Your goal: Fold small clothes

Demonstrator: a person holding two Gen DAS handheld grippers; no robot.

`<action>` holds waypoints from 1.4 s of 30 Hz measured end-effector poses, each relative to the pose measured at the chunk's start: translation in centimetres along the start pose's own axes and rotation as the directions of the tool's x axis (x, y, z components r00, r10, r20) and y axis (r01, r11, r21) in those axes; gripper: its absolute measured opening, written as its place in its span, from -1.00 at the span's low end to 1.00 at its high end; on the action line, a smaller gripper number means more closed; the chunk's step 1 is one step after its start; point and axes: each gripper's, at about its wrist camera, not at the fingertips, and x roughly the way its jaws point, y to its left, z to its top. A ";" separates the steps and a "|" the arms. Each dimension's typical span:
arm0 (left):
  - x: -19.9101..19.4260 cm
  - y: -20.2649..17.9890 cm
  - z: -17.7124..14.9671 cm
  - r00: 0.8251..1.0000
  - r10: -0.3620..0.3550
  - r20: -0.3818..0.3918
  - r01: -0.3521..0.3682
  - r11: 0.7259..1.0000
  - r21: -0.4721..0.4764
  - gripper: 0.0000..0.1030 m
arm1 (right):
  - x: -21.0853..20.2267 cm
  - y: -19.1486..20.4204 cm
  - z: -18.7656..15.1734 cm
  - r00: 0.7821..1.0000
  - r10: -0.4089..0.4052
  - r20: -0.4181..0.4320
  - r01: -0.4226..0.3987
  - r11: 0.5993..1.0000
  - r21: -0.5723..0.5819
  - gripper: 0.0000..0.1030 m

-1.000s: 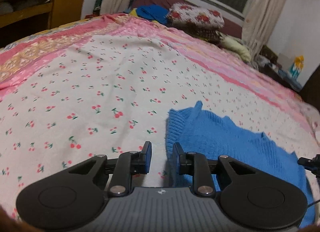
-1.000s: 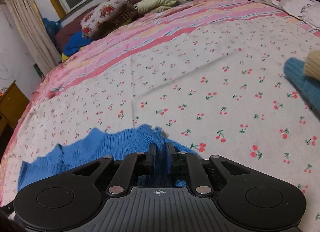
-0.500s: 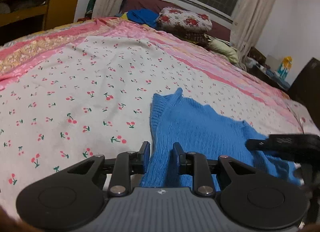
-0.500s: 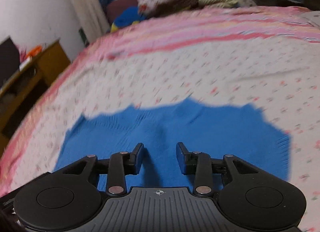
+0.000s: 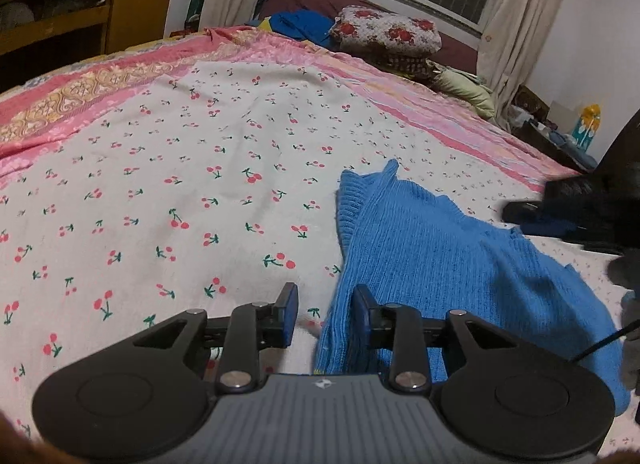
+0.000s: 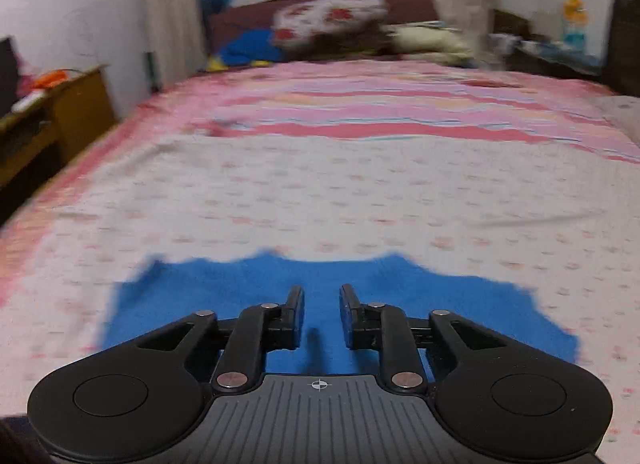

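With the blue knit top (image 5: 440, 264) lying flat on the cherry-print bedspread (image 5: 180, 184), your left gripper (image 5: 326, 310) spread astride its near edge and your right gripper (image 6: 321, 314) apparently spread over its middle, pinch the edge fully before lifting.

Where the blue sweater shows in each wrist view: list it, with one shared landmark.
Left wrist: blue sweater lies right of centre, its near edge between the open left gripper jaws.
Right wrist: it fills bottom centre under the open right gripper.
Shared landmark: the red-flowered pillow by the window.
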 end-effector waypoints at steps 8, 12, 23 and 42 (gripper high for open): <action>-1.0 0.7 -0.7 1.000 -0.026 0.000 0.026 0.999 -0.031 -0.26 | 4.1 5.8 0.1 0.968 0.217 -0.129 -0.213 0.976 0.040 -0.33; -1.1 0.8 -0.9 0.999 -0.033 -0.001 0.033 0.999 -0.031 -0.26 | 5.7 8.5 -0.1 0.977 0.145 -0.155 -0.152 0.988 -0.039 -0.37; -2.7 0.7 -0.5 0.995 -0.073 0.072 0.075 0.997 -0.030 -0.28 | 3.9 9.6 0.6 0.970 0.232 -0.072 -0.234 0.972 -0.013 -0.89; -1.1 0.3 -1.6 0.999 -0.048 0.016 0.048 0.999 0.008 -0.28 | -2.7 -0.4 -1.2 0.955 0.294 0.027 -0.293 0.935 0.198 -0.63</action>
